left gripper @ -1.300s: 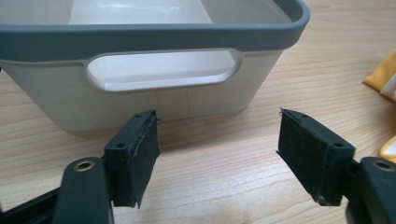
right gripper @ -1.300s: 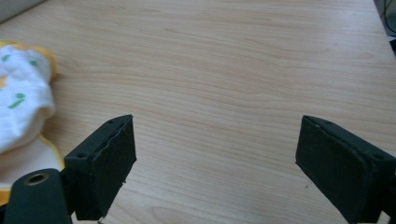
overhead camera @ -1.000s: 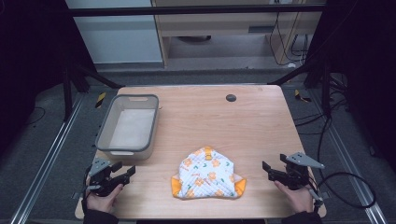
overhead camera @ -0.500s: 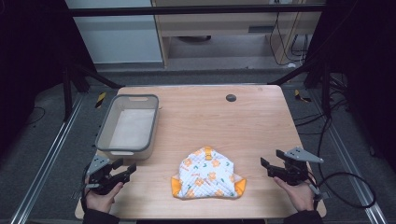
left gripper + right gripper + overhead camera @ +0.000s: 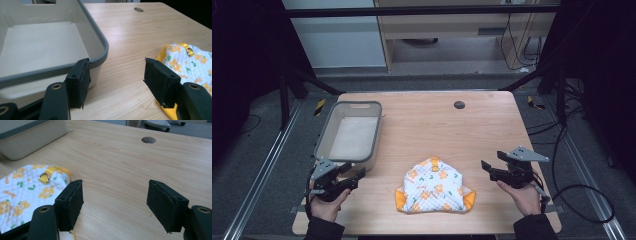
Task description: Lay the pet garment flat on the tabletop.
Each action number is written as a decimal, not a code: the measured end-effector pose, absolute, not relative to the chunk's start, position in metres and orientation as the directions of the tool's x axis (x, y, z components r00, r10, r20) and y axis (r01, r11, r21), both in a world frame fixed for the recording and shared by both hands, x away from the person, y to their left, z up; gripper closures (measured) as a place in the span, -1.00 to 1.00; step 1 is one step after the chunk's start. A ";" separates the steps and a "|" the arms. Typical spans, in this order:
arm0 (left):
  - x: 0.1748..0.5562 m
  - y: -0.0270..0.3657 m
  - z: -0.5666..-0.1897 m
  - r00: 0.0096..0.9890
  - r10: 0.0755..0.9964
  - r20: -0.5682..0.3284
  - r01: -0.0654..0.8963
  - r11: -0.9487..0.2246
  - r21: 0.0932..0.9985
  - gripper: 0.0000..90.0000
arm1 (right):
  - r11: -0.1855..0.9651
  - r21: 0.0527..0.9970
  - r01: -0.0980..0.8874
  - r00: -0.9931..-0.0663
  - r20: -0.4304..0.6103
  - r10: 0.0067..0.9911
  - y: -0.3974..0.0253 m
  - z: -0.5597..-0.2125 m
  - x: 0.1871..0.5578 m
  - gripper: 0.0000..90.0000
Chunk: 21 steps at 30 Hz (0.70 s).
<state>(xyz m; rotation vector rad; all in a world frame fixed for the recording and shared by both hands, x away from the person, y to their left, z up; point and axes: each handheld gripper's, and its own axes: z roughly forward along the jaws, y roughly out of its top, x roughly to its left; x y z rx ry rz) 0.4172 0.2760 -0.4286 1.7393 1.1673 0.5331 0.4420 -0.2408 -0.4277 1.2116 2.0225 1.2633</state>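
Note:
A quilted white cloth (image 5: 433, 186) with orange flowers and a yellow trim lies crumpled near the table's front edge; it also appears in the left gripper view as the cloth (image 5: 190, 62) and in the right gripper view as the cloth (image 5: 22, 195), with a small metal ring on a yellow loop (image 5: 45, 177). My left gripper (image 5: 357, 175) is held open at the front left, beside the tub's near corner, with nothing between its jaws. My right gripper (image 5: 485, 167) stands open to the right of the cloth, apart from it.
A grey plastic tub (image 5: 348, 136), empty, stands at the table's left; its near rim (image 5: 75, 63) is right in front of my left gripper. A round cable hole (image 5: 459, 104) sits at the back of the wooden table (image 5: 492, 130). Dark frame posts flank the table.
Both hands have shifted only slightly; the right gripper has edged a little toward the cloth. The cloth and the tub have not moved.

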 end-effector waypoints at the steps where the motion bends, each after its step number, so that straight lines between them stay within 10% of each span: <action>1: 0.419 0.271 -0.425 0.461 0.876 -0.138 0.464 -0.105 0.880 -0.17 | 0.192 0.881 0.433 -0.510 0.063 0.858 -0.238 -0.426 0.443 -0.35; 21: 0.440 0.210 -0.417 0.568 0.819 -0.087 0.431 -0.205 0.879 -0.17 | 0.263 0.874 0.409 -0.596 0.037 0.802 -0.191 -0.417 0.467 -0.14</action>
